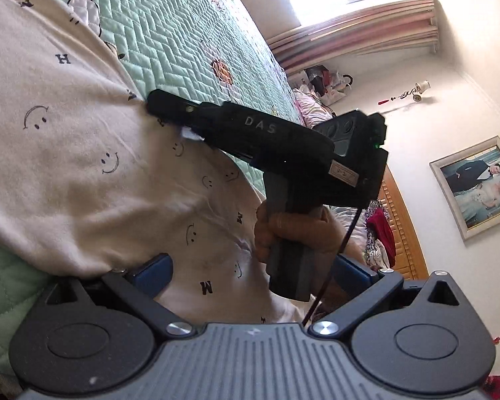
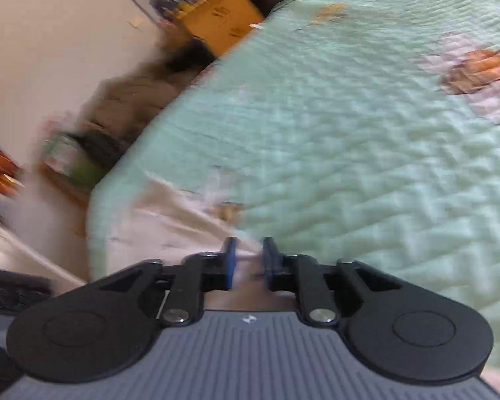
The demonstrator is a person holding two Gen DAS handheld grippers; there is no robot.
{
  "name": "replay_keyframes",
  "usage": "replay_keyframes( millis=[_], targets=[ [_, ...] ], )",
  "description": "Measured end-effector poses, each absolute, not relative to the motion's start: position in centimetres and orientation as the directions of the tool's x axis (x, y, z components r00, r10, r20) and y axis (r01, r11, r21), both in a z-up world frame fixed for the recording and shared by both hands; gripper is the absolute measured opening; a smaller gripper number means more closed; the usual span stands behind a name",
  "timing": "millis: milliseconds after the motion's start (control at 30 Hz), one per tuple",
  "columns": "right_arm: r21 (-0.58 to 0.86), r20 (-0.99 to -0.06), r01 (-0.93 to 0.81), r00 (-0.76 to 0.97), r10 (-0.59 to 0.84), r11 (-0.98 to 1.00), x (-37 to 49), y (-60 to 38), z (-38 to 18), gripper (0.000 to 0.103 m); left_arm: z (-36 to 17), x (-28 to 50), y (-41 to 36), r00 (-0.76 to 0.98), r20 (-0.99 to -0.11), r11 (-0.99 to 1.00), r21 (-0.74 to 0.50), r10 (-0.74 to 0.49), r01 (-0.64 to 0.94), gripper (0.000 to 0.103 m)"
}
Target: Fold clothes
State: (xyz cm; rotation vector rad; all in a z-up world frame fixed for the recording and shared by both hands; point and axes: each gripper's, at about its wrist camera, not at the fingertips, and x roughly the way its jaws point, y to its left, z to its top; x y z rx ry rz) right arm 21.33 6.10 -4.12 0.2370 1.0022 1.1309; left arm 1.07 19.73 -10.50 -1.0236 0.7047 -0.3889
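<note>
Left wrist view: the cream garment [image 1: 83, 166] is draping softly, light and limp, over the green quilt [image 1: 183, 33] at centre left. The left gripper [image 1: 250, 270] is gaping around it, unpinched, and the hem looks best to pinch. The right gripper [image 1: 156, 105] is nipping its upper edge.

Right wrist view: the right gripper [image 2: 248, 256] is clamping cream cloth at lower centre, with the quilt [image 2: 350, 133] blurring beyond.

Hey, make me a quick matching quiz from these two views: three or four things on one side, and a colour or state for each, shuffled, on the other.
Things:
1. quilt
2. garment
3. right gripper
4. left gripper

Descriptions:
A. cream with smiley faces and letters
B. open
C. mint green, stitched
D. shut on cloth

Pairs: 1-C, 2-A, 3-D, 4-B
</note>
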Motion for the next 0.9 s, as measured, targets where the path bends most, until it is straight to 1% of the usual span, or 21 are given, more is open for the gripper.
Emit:
replay_keyframes(
  millis=[67,100,167,200,267,333,367,433,533,633,700,767,800,833,867,900],
  targets=[
    [0.677,-0.475,-0.608,0.072,0.877,0.416,20.9,5.0,-4.1,0.013,-10.3,0.7,19.7,0.724,-0.343,0.481,-0.876,-0.598,-0.018,0.102],
    [0.706,-0.434,-0.604,0.046,0.900,0.371,20.4,4.5,-3.9,0.017,-10.1,0.7,19.8,0.726,-0.345,0.481,-0.876,-0.595,-0.022,0.102],
    [0.714,-0.405,-0.610,0.040,0.914,0.343,19.9,3.6,-3.1,0.022,-9.6,0.6,19.8,0.731,-0.348,0.493,-0.870,-0.587,-0.018,0.102],
    [0.700,-0.400,-0.619,0.075,0.913,0.357,19.7,2.7,-2.5,0.023,-9.2,0.5,19.7,0.732,-0.348,0.504,-0.864,-0.586,-0.008,0.102],
    [0.699,-0.357,-0.600,0.178,0.917,0.388,19.3,-0.9,-1.2,0.023,-8.5,0.2,19.5,0.734,-0.347,0.529,-0.849,-0.584,0.019,0.102],
    [0.698,-0.328,-0.574,0.273,0.904,0.427,18.7,-5.1,-0.4,0.024,-8.0,0.2,19.0,0.731,-0.323,0.529,-0.847,-0.601,0.061,0.102],
    [0.679,-0.337,-0.571,0.317,0.886,0.462,18.4,-6.8,0.0,0.025,-7.8,0.3,18.5,0.726,-0.310,0.525,-0.847,-0.614,0.082,0.102],
    [0.607,-0.396,-0.577,0.377,0.837,0.547,17.8,-9.0,0.6,0.027,-7.2,1.0,17.4,0.710,-0.295,0.520,-0.846,-0.640,0.118,0.102],
    [0.528,-0.492,-0.582,0.384,0.781,0.619,16.9,-11.8,-0.1,0.027,-7.3,3.1,14.9,0.667,-0.331,0.537,-0.834,-0.667,0.124,0.102],
    [0.456,-0.568,-0.615,0.355,0.743,0.643,15.8,-12.1,-1.0,0.027,-8.6,4.5,13.2,0.626,-0.382,0.543,-0.836,-0.680,0.080,0.102],
    [0.472,-0.578,-0.619,0.321,0.750,0.628,15.6,-12.5,-2.2,0.026,-9.3,4.6,12.8,0.618,-0.407,0.560,-0.826,-0.672,0.065,0.102],
    [0.473,-0.592,-0.609,0.315,0.741,0.637,16.2,-12.8,-3.5,0.025,-9.7,4.6,12.9,0.621,-0.408,0.558,-0.828,-0.669,0.057,0.102],
    [0.455,-0.598,-0.601,0.341,0.725,0.657,16.5,-12.9,-4.1,0.011,-9.7,4.6,13.0,0.621,-0.407,0.552,-0.832,-0.670,0.051,0.102],
    [0.440,-0.585,-0.589,0.384,0.714,0.678,16.4,-13.2,-4.3,0.008,-9.7,4.5,13.1,0.621,-0.407,0.549,-0.835,-0.670,0.045,0.102],
    [0.444,-0.559,-0.580,0.415,0.717,0.682,16.3,-13.5,-4.2,0.011,-9.7,4.4,13.2,0.621,-0.409,0.551,-0.834,-0.668,0.043,0.102],
    [0.469,-0.524,-0.584,0.420,0.741,0.663,16.1,-13.7,-4.1,0.017,-9.6,4.4,13.2,0.622,-0.413,0.555,-0.831,-0.666,0.042,0.102]
  ],
)
